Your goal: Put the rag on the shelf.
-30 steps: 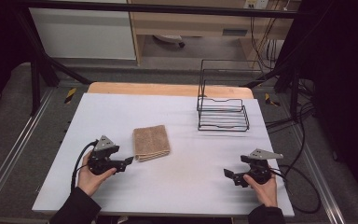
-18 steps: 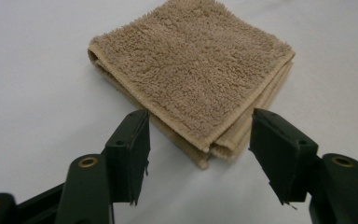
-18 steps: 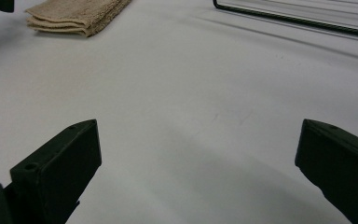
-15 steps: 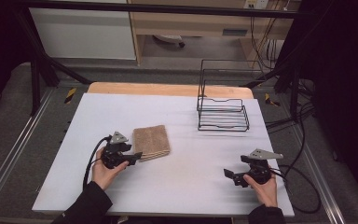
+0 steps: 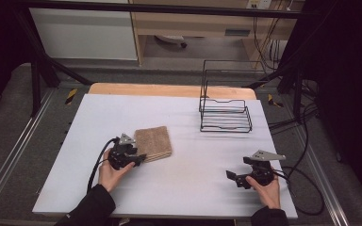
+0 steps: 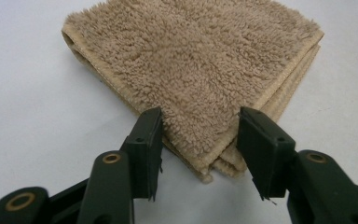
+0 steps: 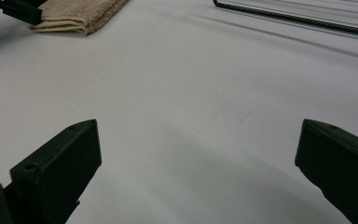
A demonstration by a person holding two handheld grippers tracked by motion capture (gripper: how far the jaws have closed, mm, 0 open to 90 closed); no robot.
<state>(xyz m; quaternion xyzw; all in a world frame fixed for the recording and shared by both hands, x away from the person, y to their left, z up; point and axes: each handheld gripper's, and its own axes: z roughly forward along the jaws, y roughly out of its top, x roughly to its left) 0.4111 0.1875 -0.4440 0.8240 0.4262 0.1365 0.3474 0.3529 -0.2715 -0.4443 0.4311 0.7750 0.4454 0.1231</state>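
Left tongs [image 6: 198,140] half open, just been closing astride the folded towel [image 6: 191,70] corner low in frame, apparently not pinching yet; may catch only top layers, unfolding it. Right tongs [image 7: 198,172] wide open, empty.

The left tongs [image 5: 140,159] lie low over the surface [image 5: 193,188], left of its middle and toward the near edge, held from behind by the left hand [image 5: 111,172] with a dark sleeve trailing back. Their jaws have just been closing and stand half apart. The right tongs [image 5: 232,176] rest near the near right corner in the right hand [image 5: 265,187], jaws spread wide.
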